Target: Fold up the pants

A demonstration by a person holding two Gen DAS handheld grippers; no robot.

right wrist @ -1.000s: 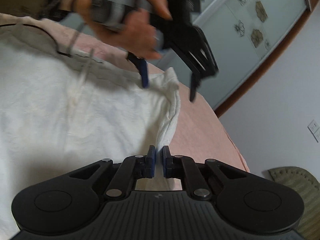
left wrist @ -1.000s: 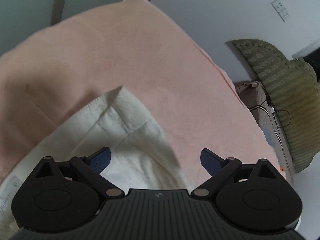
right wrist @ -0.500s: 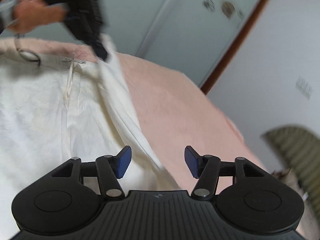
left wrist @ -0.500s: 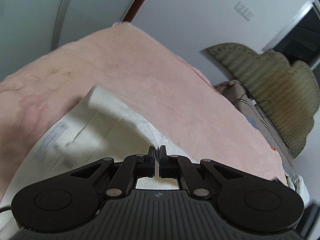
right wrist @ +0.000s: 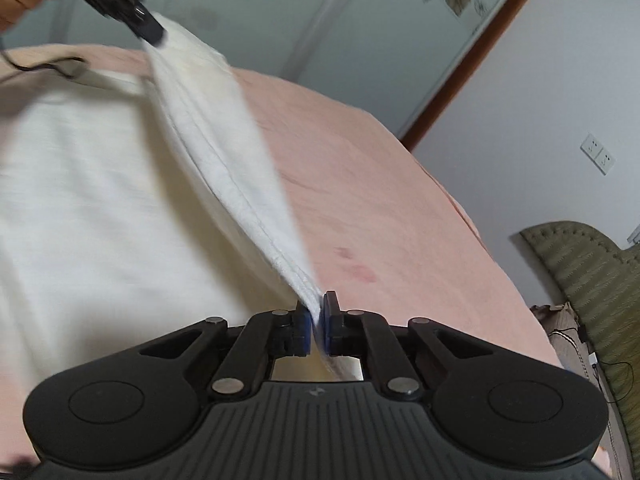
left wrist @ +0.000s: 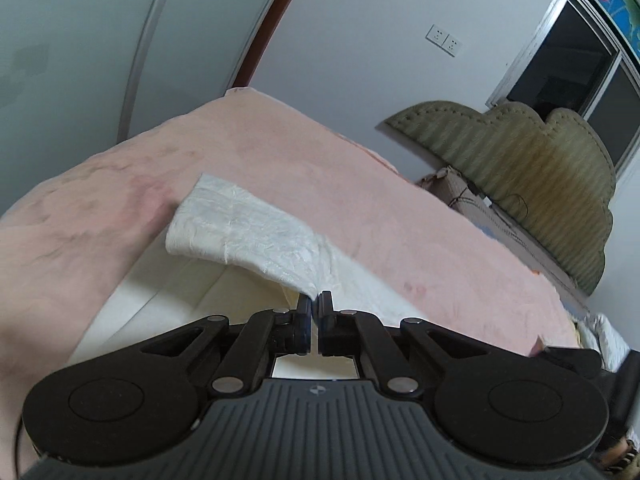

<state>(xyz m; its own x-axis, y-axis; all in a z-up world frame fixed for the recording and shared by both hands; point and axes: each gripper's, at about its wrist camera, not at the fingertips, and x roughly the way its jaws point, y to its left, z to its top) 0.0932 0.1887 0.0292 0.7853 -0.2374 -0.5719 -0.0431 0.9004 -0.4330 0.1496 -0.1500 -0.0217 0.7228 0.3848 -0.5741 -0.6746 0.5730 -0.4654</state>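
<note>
Fold just begun. White pants [right wrist: 100, 200] lie on the pink bedspread [right wrist: 380, 184]. Left gripper [left wrist: 314, 300] and right gripper [right wrist: 317, 312] each clamp the pants' lifted side edge, taut above the bedspread. Carry-over, laying flat and later folds remain.

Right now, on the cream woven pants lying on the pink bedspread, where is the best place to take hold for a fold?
Along the raised side edge of the cream woven pants: it is thin and already lifted off the pink bedspread. Pinch near each end, coming from the bedspread side, as the left gripper and right gripper do now.
</note>
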